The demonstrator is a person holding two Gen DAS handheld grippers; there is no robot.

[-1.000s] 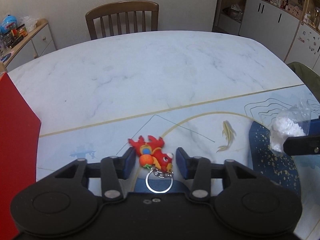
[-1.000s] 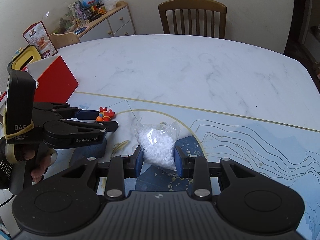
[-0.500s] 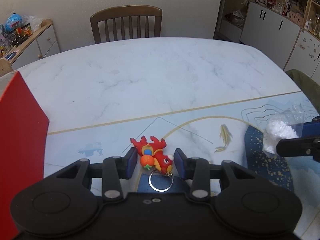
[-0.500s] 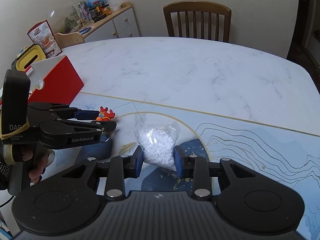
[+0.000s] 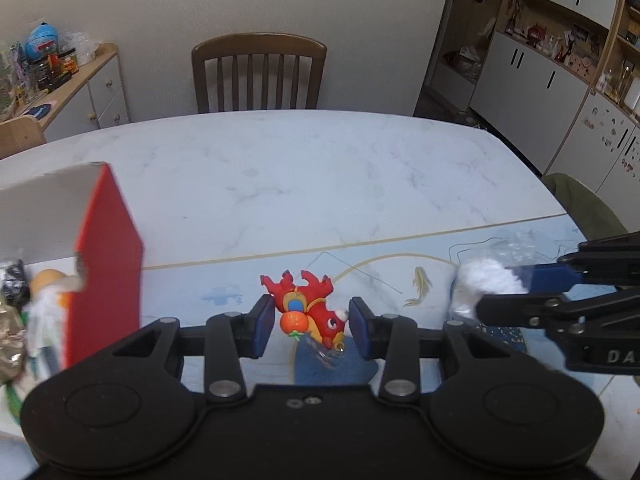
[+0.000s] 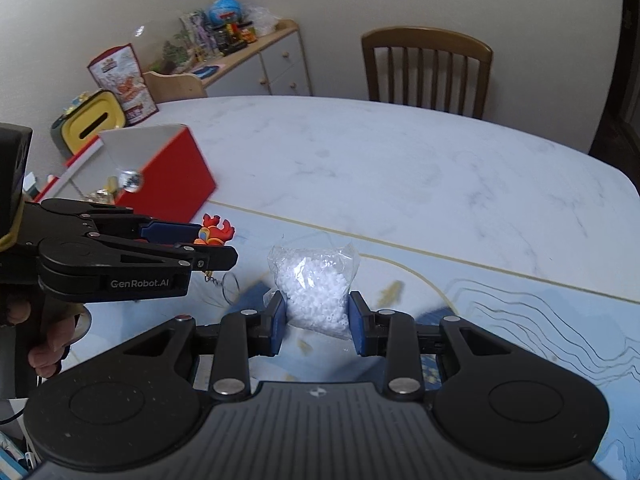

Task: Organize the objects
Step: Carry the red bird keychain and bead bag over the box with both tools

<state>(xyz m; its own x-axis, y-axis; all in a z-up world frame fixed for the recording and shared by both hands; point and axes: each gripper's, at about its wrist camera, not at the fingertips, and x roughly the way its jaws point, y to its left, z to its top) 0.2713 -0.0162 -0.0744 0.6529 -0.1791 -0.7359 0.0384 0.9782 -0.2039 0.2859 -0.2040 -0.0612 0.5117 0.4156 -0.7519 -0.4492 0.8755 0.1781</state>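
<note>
L gripper (image 5: 309,325) pinched red keychain (image 5: 306,309); R gripper (image 6: 317,323) pinched bead bag (image 6: 316,289). Box (image 5: 105,256) contents blurred, keyring smeared.

Left wrist view sits just behind the left hand-held gripper (image 5: 310,330), close above the bench (image 5: 320,168), facing forward across it to a wooden chair (image 5: 258,74) at the far edge, red box (image 5: 106,256) close at left. Right wrist view sits behind the right hand-held gripper (image 6: 318,330), same low forward angle, chair (image 6: 426,70) upper right. Shared: chair, marble bench (image 6: 400,168), red box (image 6: 168,178), and each view catches the other hand-held gripper at its side edge.
</note>
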